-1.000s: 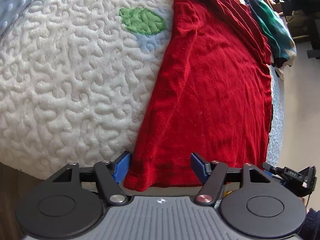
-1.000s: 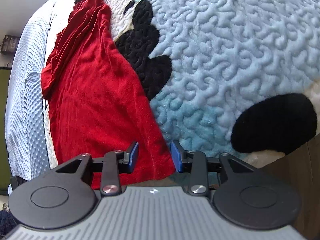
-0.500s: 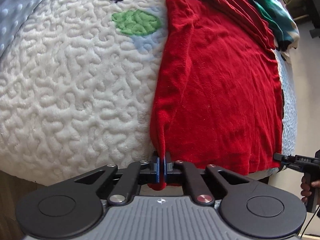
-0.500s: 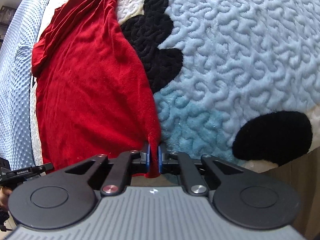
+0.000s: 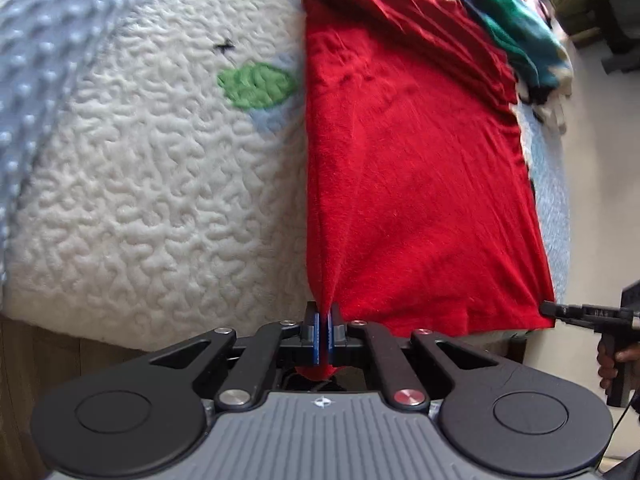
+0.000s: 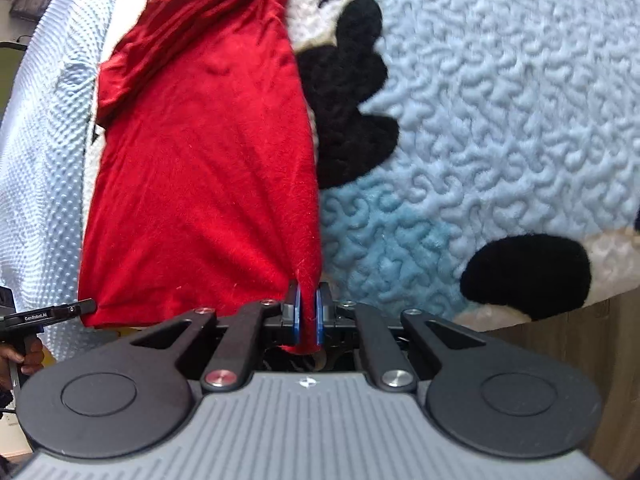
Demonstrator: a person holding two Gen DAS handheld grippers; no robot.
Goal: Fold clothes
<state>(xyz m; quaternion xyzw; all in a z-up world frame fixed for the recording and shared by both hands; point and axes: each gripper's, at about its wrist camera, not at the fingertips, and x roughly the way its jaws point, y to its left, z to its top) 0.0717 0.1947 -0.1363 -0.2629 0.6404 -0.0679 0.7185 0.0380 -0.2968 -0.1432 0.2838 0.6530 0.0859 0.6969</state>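
Observation:
A red garment (image 5: 416,184) lies spread on a plush patterned blanket (image 5: 132,208) over a bed. My left gripper (image 5: 322,334) is shut on the garment's near left corner, and the cloth rises in a taut ridge from the blue pads. In the right wrist view the same red garment (image 6: 208,184) fills the left half. My right gripper (image 6: 307,316) is shut on its near right corner, with a tuft of cloth hanging below the pads. Each view shows the other gripper at the hem's far end: right gripper (image 5: 588,312), left gripper (image 6: 44,314).
A dark green and teal garment (image 5: 516,36) lies bunched beyond the red one. The blanket shows a green patch (image 5: 256,84) and black patches (image 6: 348,92). A dotted pale bedcover (image 6: 44,128) lies along the bed's side. Wooden floor (image 6: 612,364) shows below the bed edge.
Both grippers went from open around the hem corners to shut on them, then rose, lifting the near hem off the blanket and pulling the cloth taut.

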